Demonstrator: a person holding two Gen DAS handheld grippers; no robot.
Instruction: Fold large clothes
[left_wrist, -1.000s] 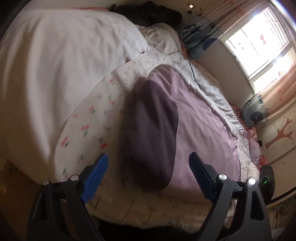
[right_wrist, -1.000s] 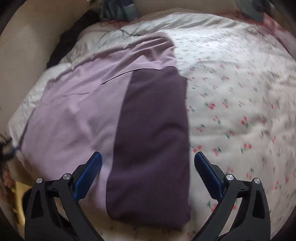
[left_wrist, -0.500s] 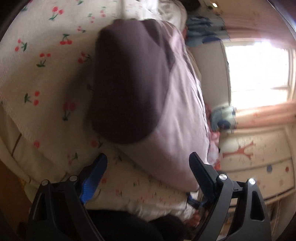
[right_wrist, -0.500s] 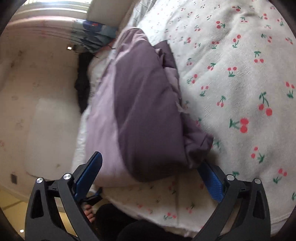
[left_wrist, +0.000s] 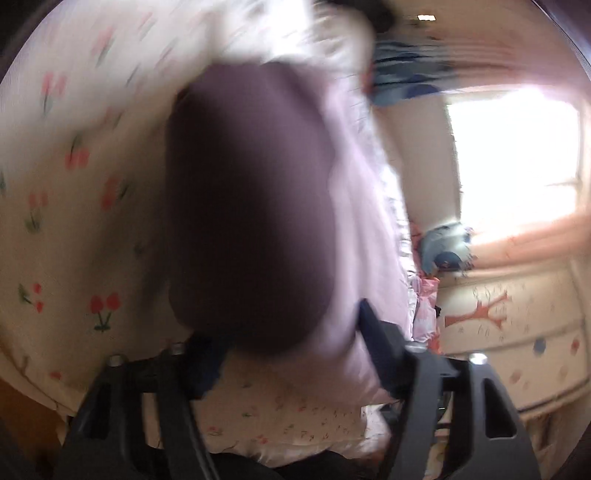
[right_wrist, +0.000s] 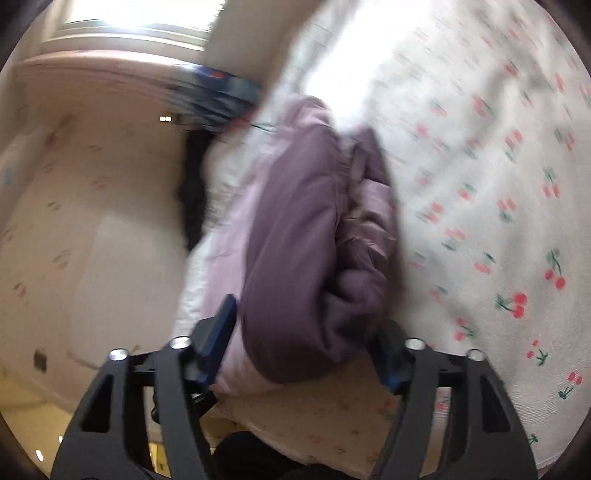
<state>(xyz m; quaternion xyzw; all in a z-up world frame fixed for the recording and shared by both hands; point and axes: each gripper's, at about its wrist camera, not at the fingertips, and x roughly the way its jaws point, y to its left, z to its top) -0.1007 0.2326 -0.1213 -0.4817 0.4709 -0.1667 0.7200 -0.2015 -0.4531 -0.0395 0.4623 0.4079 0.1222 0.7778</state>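
Since a second ago both of my grippers have dropped in close to the near end of the folded garment, and their jaws, wide then, are now closing around it. The bed (left_wrist: 74, 192) fills most of both views, its white cover printed with red cherries (right_wrist: 517, 221), and a bright window (left_wrist: 517, 158) sits off to one side. The purple garment (left_wrist: 251, 206) lies on the bed as a long folded bundle, dark purple on top with a paler lilac layer (right_wrist: 240, 236) beneath and beside it, its near end at the bed's edge. My left gripper (left_wrist: 288, 350) has that near end between its blue pads, but the view is too blurred for me to say the pads are pressing. My right gripper (right_wrist: 306, 347) straddles the bunched dark end (right_wrist: 306, 295), cloth against both fingers. A blue patterned item (right_wrist: 221, 96) lies by the far end of the bed.
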